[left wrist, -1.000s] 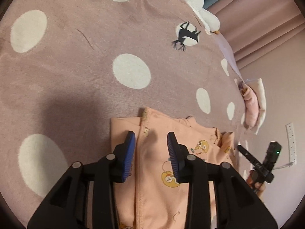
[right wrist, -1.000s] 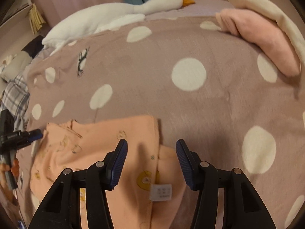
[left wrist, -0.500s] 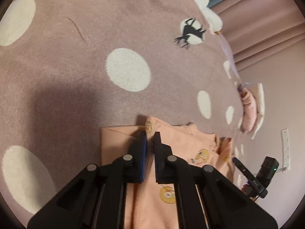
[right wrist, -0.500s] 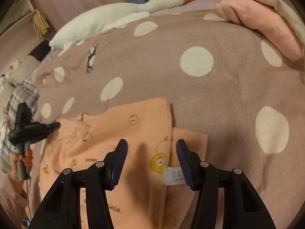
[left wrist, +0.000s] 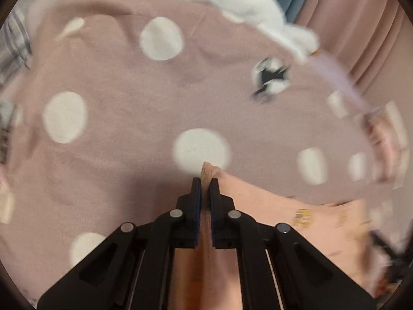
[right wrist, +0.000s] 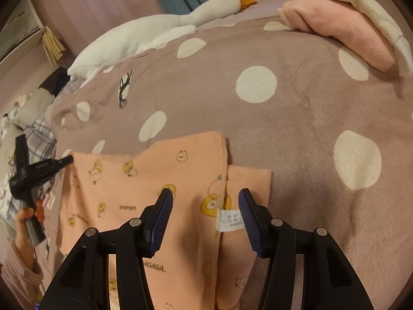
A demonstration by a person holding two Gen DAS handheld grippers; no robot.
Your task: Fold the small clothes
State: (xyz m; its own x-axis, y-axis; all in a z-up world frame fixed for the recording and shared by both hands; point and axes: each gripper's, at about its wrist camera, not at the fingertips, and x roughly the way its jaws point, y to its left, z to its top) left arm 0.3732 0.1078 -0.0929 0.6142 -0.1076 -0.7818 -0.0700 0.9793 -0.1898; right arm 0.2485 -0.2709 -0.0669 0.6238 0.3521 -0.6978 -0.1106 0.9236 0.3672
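A small peach garment point(right wrist: 160, 180) printed with yellow ducks lies on a mauve polka-dot blanket point(right wrist: 296, 134). A white label point(right wrist: 229, 219) shows near its folded edge. My left gripper point(left wrist: 205, 183) is shut on a corner of the garment point(left wrist: 284, 206) and lifts it off the blanket; it also shows at the left of the right wrist view point(right wrist: 38, 170). My right gripper point(right wrist: 204, 201) is open and hovers just above the garment, its jaws either side of the label.
A white plush goose point(right wrist: 155, 31) lies along the far edge of the bed. Folded pink and cream clothes point(right wrist: 343, 33) sit at the far right. Plaid fabric point(right wrist: 36, 139) lies at the left. Curtains hang behind.
My left gripper closed on the garment's corner and has lifted it up and swung, blurring its view. My right gripper stayed open and moved forward over the garment.
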